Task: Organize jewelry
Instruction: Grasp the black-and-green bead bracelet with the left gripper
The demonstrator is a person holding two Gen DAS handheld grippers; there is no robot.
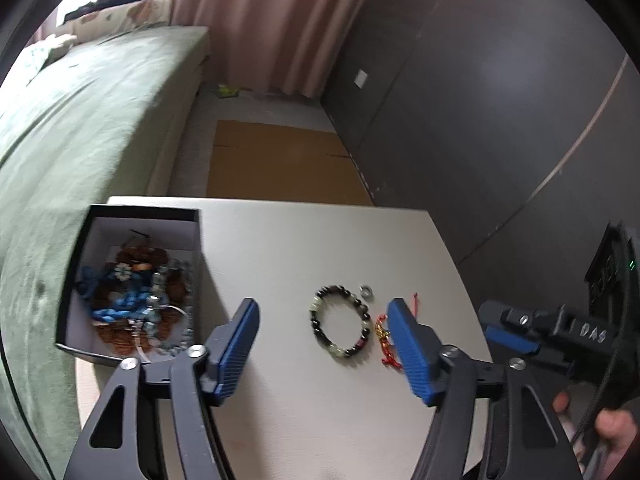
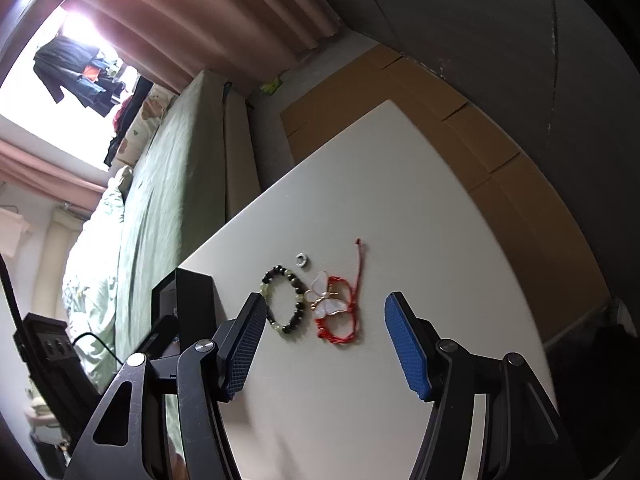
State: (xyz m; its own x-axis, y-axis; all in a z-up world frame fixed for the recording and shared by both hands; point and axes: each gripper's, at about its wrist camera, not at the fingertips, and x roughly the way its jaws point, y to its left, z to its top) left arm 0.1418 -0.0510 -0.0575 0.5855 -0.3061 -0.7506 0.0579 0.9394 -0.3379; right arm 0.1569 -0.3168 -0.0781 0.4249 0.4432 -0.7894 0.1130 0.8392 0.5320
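A dark and pale green bead bracelet [image 1: 341,321] lies on the white table [image 1: 304,240], with a small silver ring [image 1: 366,291] beside it and a red cord bracelet [image 1: 383,334] to its right. My left gripper [image 1: 322,310] is open and empty above the bead bracelet. A black box [image 1: 132,280] at the left holds several pieces of jewelry. In the right wrist view my right gripper [image 2: 326,304] is open and empty, just short of the bead bracelet [image 2: 285,298], a white butterfly ornament [image 2: 325,298] on the red cord bracelet [image 2: 340,320], and the ring [image 2: 301,260].
A green bed [image 1: 80,120] runs along the table's left side. Brown cardboard [image 1: 276,160] lies on the floor beyond the table. A dark wall [image 1: 480,100] is at the right. The right gripper's body [image 1: 560,336] shows at the left wrist view's right edge.
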